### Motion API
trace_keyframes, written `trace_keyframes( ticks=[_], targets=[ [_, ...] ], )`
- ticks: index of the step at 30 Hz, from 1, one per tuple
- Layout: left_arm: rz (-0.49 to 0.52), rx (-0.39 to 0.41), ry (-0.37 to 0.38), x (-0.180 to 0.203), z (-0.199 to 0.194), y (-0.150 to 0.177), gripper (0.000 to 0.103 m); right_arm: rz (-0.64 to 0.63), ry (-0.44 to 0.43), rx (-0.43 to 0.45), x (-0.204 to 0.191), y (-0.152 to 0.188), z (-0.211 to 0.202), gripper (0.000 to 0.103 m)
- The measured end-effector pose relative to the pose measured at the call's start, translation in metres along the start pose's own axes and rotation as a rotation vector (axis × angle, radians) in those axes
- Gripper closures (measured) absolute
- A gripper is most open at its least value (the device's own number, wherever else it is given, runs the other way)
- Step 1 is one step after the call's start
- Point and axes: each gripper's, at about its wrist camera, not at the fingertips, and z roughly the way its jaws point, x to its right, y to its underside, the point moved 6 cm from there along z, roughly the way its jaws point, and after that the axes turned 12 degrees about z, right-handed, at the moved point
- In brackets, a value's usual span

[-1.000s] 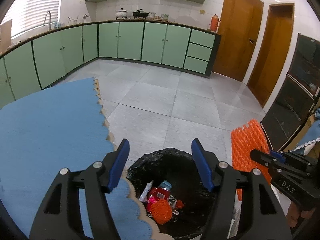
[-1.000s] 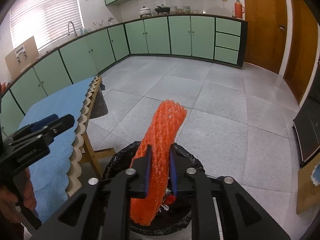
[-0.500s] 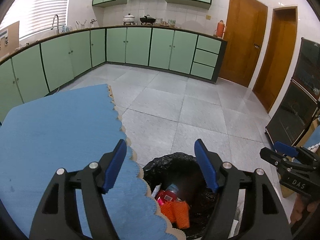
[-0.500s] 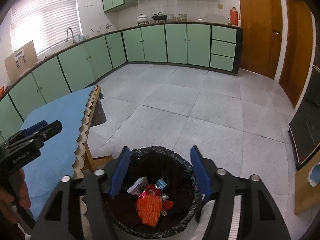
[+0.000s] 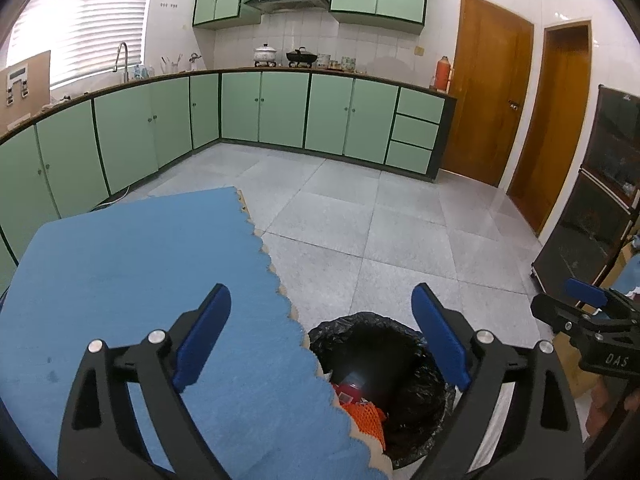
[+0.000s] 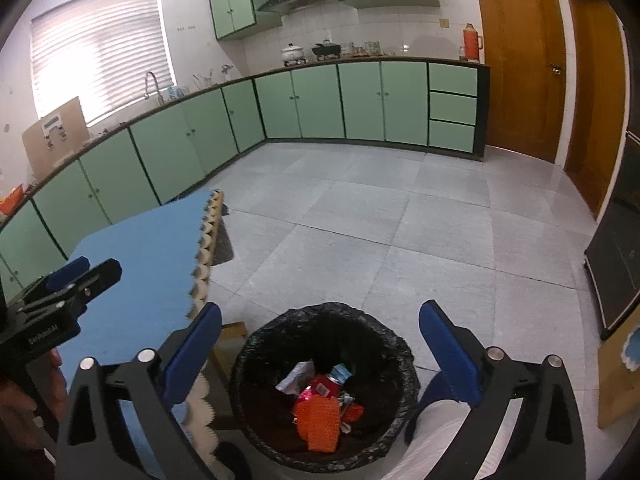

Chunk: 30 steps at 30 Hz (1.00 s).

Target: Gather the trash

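A bin with a black liner stands on the floor beside the blue-clothed table. An orange foam net lies inside it on a red can and wrappers. My right gripper hangs above the bin, its jaws opening wide with nothing between them. In the left wrist view my left gripper is over the table edge and the bin, its jaws also opening and empty. The orange net shows partly behind the cloth's edge. Each gripper appears in the other's view: the right gripper, the left gripper.
Green cabinets run along the far wall and left side. Two wooden doors stand at the right, with a dark glass cabinet near them. Grey floor tiles stretch beyond the bin.
My right gripper opened and let go of the orange net, which dropped into the bin. Both grippers rose and drew back. The left jaws spread wider.
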Motion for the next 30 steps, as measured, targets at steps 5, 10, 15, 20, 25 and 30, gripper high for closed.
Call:
trace_keyframes(
  ticks=[5,10,15,20,25,30],
  targets=[
    [-0.005,0.013,-0.007,-0.003,-0.028,0.004,0.014,-0.035,-0.021,0.028,-0.021,0.004,-0.023,0.006],
    [-0.003,0.021,-0.036,-0.005,-0.057,0.014,0.013,-0.068,-0.046,0.047,-0.042,0.01,-0.048,0.006],
    [-0.011,0.025,-0.046,-0.007,-0.086,0.026,0.013,-0.09,-0.08,0.06,-0.062,0.022,-0.07,0.006],
    [-0.015,0.051,-0.068,-0.009,-0.112,0.033,0.013,-0.11,-0.108,0.066,-0.078,0.033,-0.087,0.006],
    [-0.025,0.074,-0.068,-0.011,-0.131,0.034,0.013,-0.121,-0.121,0.072,-0.086,0.039,-0.097,0.006],
    [-0.018,0.087,-0.078,-0.01,-0.14,0.038,0.013,-0.121,-0.123,0.087,-0.09,0.039,-0.105,0.006]
  ],
)
